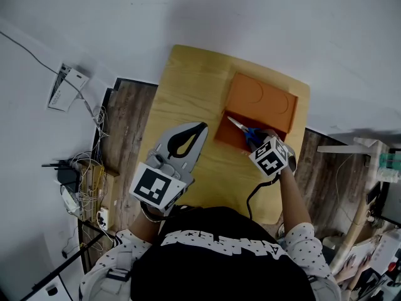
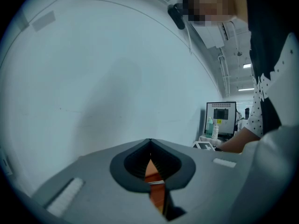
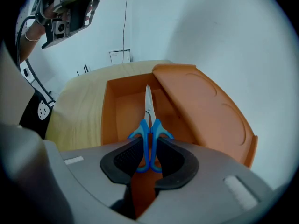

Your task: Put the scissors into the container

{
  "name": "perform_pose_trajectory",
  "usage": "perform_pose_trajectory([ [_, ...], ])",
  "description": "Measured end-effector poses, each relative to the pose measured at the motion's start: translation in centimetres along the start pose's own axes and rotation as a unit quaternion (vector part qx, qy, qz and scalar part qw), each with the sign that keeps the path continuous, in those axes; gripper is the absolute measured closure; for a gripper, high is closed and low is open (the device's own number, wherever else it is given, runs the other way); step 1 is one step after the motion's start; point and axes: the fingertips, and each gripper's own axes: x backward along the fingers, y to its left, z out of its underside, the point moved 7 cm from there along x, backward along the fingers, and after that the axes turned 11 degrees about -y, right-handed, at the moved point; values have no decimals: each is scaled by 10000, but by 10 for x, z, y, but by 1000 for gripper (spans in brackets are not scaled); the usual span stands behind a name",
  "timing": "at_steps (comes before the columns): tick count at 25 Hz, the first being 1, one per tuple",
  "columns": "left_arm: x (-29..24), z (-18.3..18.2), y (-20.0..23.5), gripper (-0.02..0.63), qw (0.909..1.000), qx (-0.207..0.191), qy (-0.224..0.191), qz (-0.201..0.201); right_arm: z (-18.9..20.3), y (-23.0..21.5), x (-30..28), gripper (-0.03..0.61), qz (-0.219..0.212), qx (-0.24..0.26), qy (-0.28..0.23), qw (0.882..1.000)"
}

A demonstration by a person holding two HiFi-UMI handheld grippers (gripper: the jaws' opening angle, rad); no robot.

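Blue scissors [image 3: 148,125] in right hand-held gripper [image 3: 149,154].

I am in an office-like lab. A monitor [image 2: 221,118] stands far off under ceiling strip lights [image 2: 246,66]. Tangled cables [image 1: 84,180] lie on the floor [image 1: 125,124], left.

The right gripper's [image 3: 149,160] fingers [image 3: 124,160] partly hide the handles of the scissors [image 3: 145,139].

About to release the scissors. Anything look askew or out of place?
Nothing stands out. The right gripper is shut on the blue handles of the scissors, blades closed and pointing into the open orange container. Its lid is tilted back, off the opening. Nothing is spilled on the table.
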Motion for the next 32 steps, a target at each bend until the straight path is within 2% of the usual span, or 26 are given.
perform_pose_trajectory([
  [27,4,-2,-2,612,10000,-6,-28,-37,-1,0,-2,462,-58,106,-84,9999],
  [32,2,-5,-5,612,10000,-49,-55,-35,-1,0,-1,463,54,74,-169,9998],
])
